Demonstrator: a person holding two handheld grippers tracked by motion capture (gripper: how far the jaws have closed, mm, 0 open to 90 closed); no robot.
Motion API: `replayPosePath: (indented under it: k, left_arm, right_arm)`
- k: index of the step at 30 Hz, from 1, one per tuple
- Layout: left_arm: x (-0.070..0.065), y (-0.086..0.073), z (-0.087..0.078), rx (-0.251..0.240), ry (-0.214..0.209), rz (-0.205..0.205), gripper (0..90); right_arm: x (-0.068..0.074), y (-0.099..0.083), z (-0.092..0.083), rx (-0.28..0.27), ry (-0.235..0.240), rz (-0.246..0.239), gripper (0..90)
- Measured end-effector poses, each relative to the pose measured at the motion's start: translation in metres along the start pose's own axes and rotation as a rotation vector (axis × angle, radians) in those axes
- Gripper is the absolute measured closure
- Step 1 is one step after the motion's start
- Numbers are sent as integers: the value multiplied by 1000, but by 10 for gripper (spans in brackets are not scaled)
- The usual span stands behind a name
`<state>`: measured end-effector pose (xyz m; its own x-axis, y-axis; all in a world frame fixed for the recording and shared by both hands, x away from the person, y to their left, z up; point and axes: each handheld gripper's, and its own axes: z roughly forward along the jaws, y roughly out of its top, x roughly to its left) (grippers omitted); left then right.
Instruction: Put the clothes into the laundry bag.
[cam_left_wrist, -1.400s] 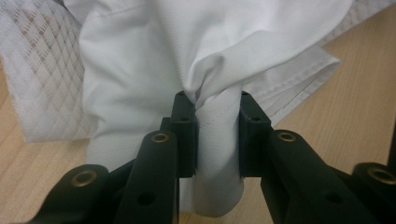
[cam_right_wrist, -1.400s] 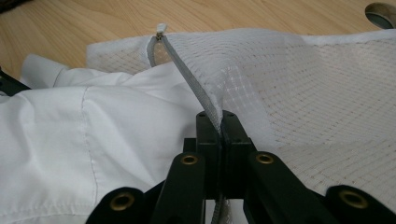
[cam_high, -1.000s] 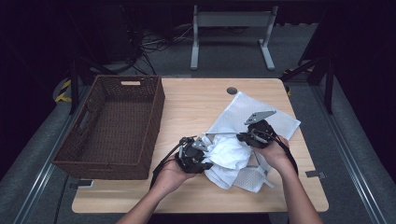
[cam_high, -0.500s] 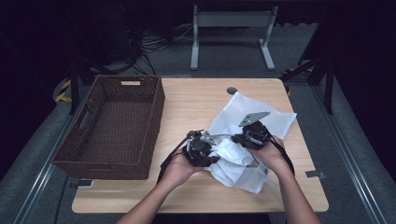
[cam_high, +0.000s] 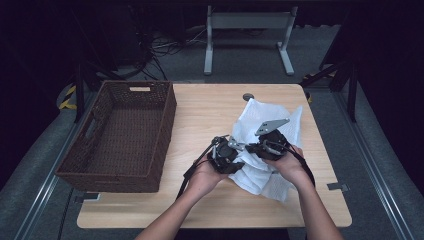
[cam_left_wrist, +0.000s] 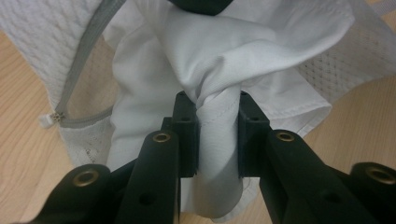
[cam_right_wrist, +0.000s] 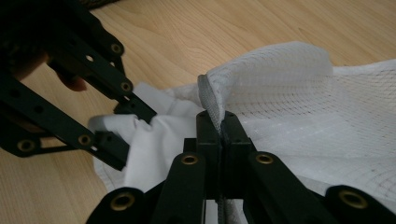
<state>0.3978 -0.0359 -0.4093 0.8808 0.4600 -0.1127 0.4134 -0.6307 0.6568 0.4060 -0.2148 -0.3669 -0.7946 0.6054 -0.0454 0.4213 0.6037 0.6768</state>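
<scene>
Work in hand: stuffing a smooth white cloth garment (cam_left_wrist: 219, 70) into a white mesh laundry bag with a grey zipper edge (cam_high: 270, 117).

Left gripper (cam_high: 231, 150), lower centre of the high view: clamped on a bunched fold of the garment, pads (cam_left_wrist: 187, 135) pressing either side; jaws just eased slightly apart, fold still between them. Compared with the earlier high views: shifted rightward toward the bag mouth, now just beside the right gripper (cam_high: 257, 148).

Right gripper, right of centre in the high view: clenched on the grey zipper edge (cam_right_wrist: 211, 100) of the bag, unchanged, holding the mouth raised.

Garment and bag: lower right part of the light wooden table (cam_high: 210, 112), garment partly inside the mouth. Dark brown woven wicker basket (cam_high: 120, 135) at left, well apart.

Judged meaning: insertion under way, not complete; slackening left grip suggests release or regrasp next.
</scene>
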Motion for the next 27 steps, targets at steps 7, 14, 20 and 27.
replayPosePath:
  k: [7, 14, 20, 27]
  left_arm:
    - [0, -5, -16, -25, -6, 17, 531]
    - [8, -12, -51, -87, -30, 20, 406]
    - [26, -6, -63, -100, 50, 23, 433]
    - [43, 5, -32, -49, 93, 50, 425]
  right_arm:
    - [-4, -3, 0, 7, -3, 9, 881]
    - [-5, -4, -3, 1, -6, 5, 881]
    - [-5, -3, -6, -6, -2, 4, 881]
    - [-4, -1, -10, -19, 0, -6, 881]
